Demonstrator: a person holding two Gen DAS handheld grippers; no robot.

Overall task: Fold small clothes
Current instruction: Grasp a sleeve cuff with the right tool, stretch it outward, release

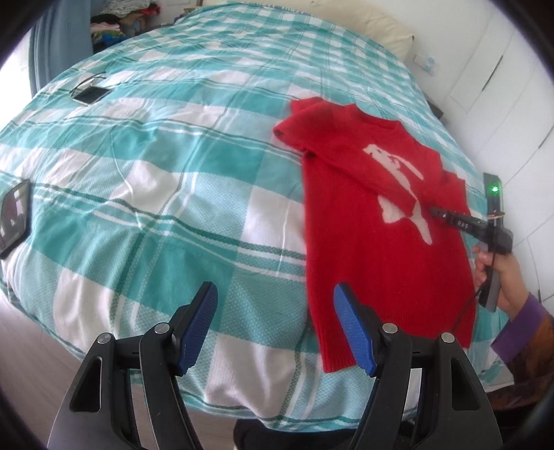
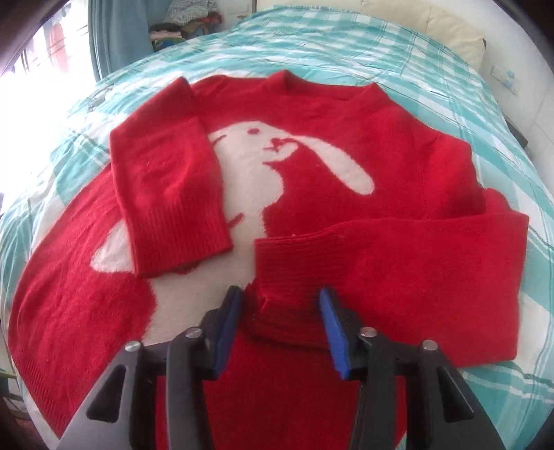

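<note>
A small red sweater with a white rabbit design lies flat on the checked bed; it also shows in the left wrist view at the right. Both sleeves are folded in over the chest: the left sleeve and the right sleeve. My right gripper is open, its jaws standing on either side of the right sleeve's cuff. In the left wrist view the right gripper reaches over the sweater. My left gripper is open and empty, above the bedspread to the left of the sweater's hem.
The bed has a teal and white checked cover. A phone with a cable lies at its far left and a dark device at the left edge. A cream pillow lies at the head. White cupboards stand to the right.
</note>
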